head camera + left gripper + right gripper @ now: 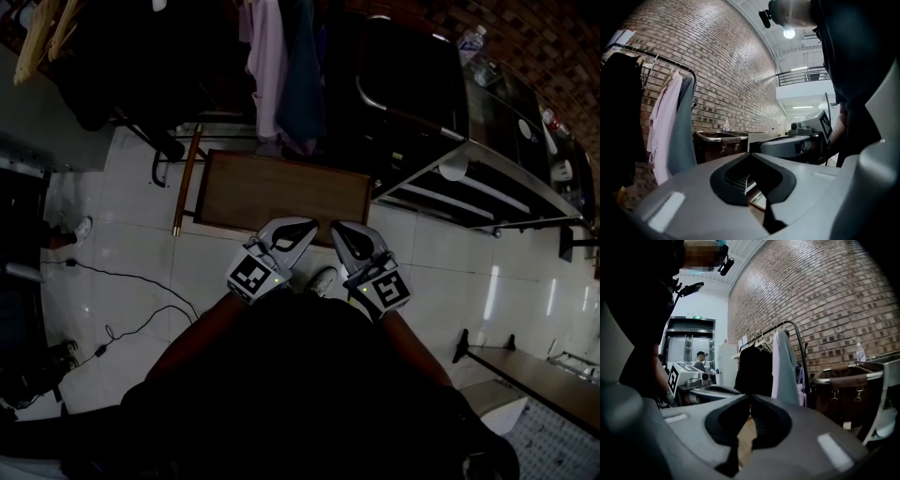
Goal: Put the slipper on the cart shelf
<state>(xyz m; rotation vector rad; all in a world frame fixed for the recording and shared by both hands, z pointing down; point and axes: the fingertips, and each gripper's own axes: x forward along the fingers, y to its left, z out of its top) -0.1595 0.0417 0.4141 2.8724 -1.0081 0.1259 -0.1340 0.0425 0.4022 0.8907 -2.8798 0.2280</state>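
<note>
Left gripper [302, 228] and right gripper [341, 232] sit side by side close to the person's body, each with its jaws pressed together on nothing. Well off to the right, a pale rounded shape that I take for the slipper [454, 167] lies on a shelf of the cart [525, 192]. It looks light and floppy, so a pinch on the sole's edge should hold it.

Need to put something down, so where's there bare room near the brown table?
The table top is bare. The floor is free between table and cart, and left of the table up to the cables. Crowded: clothes behind the table, and the cart top.
</note>
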